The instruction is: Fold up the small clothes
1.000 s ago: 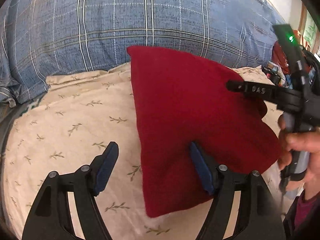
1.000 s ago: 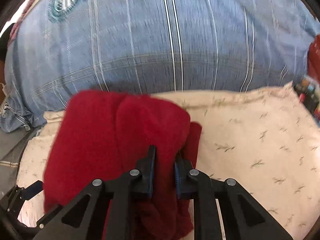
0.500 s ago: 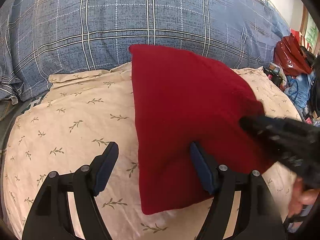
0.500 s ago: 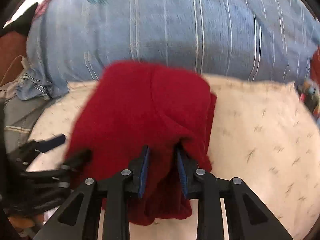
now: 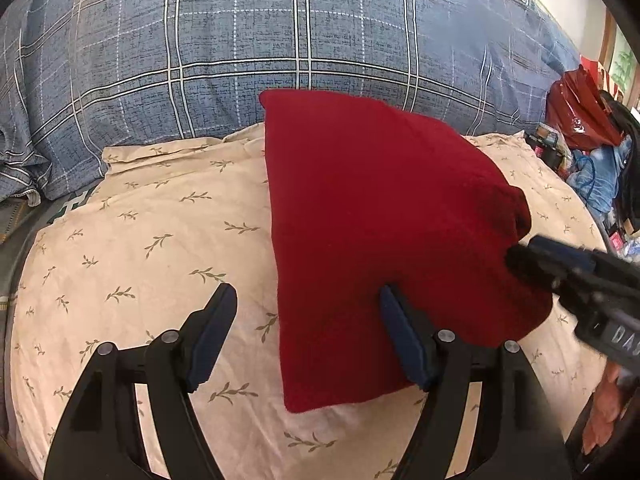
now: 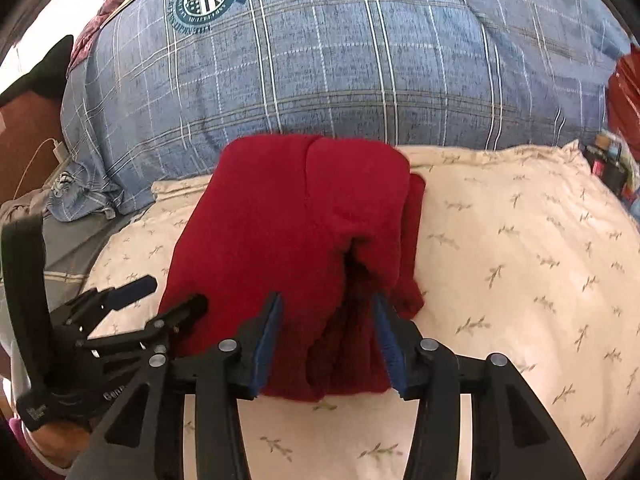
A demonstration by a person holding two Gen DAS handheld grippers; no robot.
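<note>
- A bed fills both views: a cream leaf-print sheet (image 5: 152, 240) in front and a blue plaid duvet (image 5: 280, 32) heaped behind.
- The red garment (image 5: 372, 220) lies folded on the sheet, its far edge against the duvet.
- Left tongs (image 5: 308, 332) stand wide apart, gripping nothing; one finger rests at the garment's near edge.
- Right tongs (image 6: 328, 340) are parted around the near folds, not pinching them.
- Judged: a fold looks just laid; next would be another fold, or smoothing the bulging near end.
</note>
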